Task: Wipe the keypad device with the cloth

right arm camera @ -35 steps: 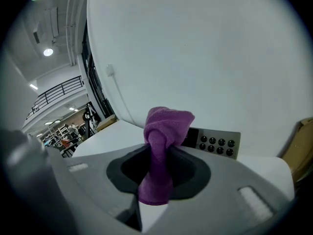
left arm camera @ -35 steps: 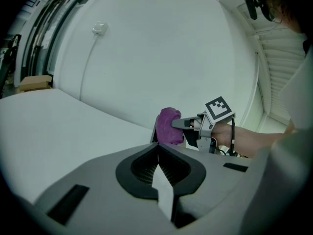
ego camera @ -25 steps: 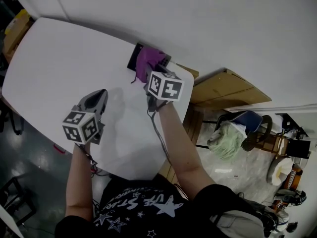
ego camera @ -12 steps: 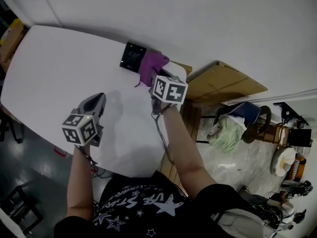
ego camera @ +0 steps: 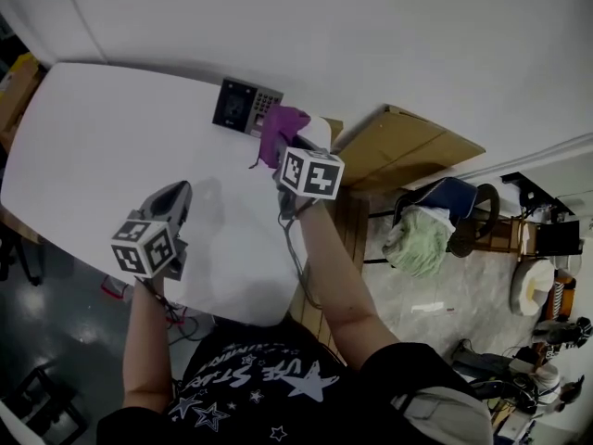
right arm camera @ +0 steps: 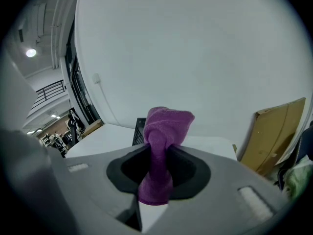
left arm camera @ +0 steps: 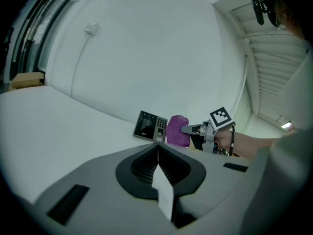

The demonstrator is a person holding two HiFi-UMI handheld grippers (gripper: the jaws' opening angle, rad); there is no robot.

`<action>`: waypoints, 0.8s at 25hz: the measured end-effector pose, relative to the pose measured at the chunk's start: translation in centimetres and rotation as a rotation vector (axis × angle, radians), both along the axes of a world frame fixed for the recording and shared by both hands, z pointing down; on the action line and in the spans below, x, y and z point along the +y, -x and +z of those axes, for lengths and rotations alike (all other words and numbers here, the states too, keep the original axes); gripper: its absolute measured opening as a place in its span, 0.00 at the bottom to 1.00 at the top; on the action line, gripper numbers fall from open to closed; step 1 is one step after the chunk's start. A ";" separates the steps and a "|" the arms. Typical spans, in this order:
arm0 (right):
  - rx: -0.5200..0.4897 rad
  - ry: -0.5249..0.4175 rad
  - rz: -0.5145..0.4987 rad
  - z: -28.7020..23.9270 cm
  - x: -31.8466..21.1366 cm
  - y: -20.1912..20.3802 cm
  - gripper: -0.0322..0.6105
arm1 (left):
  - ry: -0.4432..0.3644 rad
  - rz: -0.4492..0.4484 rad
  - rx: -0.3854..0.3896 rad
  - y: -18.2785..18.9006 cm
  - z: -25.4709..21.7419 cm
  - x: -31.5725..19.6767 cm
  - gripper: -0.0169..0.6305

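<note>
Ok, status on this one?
Right gripper shut on purple cloth, at right edge of keypad device. Left gripper shut, empty. Nothing in the way.

only the shirt (ego camera: 269, 378) print shows letters, partly "star".

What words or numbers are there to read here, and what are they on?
"STAR": white print on the person's black shirt; the letters around it are creased and unclear.
On the keypad device, the keys and small logo are too small to read.
The marker cubes show black-and-white squares only, no letters.
The cloth has no print.
</note>
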State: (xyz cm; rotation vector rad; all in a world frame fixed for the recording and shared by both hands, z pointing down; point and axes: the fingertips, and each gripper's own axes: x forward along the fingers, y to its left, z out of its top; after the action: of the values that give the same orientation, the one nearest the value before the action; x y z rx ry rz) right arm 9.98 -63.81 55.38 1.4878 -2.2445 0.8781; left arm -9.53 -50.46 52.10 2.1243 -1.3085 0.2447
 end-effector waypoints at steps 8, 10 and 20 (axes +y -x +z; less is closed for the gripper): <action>-0.038 -0.028 0.016 -2.4 5.5 -0.2 0.20 | -0.035 0.027 0.016 -0.1 -1.4 4.2 0.04; -0.044 -0.027 0.017 -2.8 7.1 -0.1 0.20 | -0.048 0.028 0.015 0.3 -2.0 5.4 0.04; -0.054 -0.070 -0.012 -6.0 14.7 2.0 0.20 | -0.108 0.013 0.030 2.3 -4.7 11.7 0.04</action>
State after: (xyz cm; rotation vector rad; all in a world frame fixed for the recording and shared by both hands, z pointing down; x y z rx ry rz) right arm 7.96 -49.06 49.41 1.4960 -2.3433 0.8532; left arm -11.85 -38.73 47.44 2.2182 -1.3178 0.1501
